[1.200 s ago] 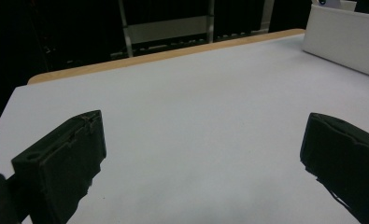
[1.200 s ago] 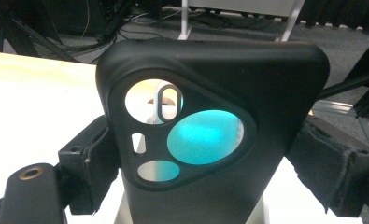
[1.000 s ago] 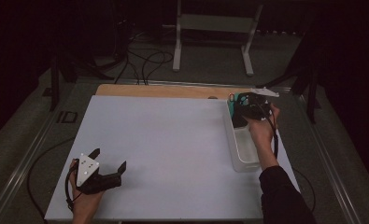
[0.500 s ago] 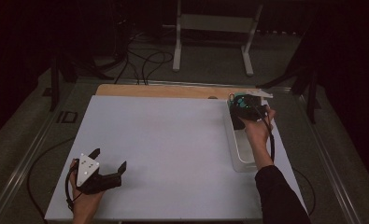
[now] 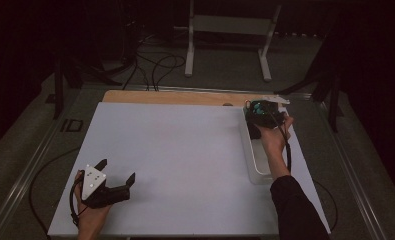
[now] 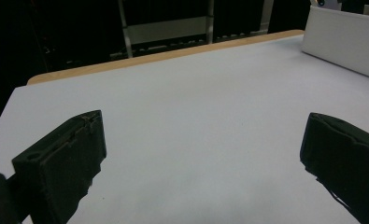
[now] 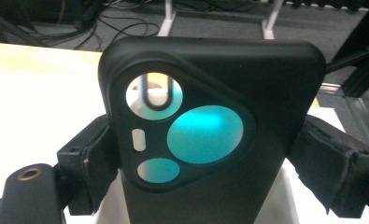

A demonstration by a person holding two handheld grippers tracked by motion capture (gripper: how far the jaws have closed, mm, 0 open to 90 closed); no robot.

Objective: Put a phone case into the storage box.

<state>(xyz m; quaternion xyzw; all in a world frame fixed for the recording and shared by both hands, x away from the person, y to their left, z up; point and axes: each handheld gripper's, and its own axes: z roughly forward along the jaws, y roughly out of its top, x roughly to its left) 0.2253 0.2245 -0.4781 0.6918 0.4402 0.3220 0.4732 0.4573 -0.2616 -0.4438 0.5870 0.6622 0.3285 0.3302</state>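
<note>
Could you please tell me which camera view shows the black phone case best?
The right gripper view: the black phone case stands large between the right gripper's fingers, its camera cutouts plain. The high view shows it small and dark over the white tray.

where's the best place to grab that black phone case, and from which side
By its two long side edges, below the camera cutouts, jaws closing across its width. That is how the right gripper holds the black phone case now. The sides are straight and parallel, while the cutout area is thin and probably flexes.
</note>
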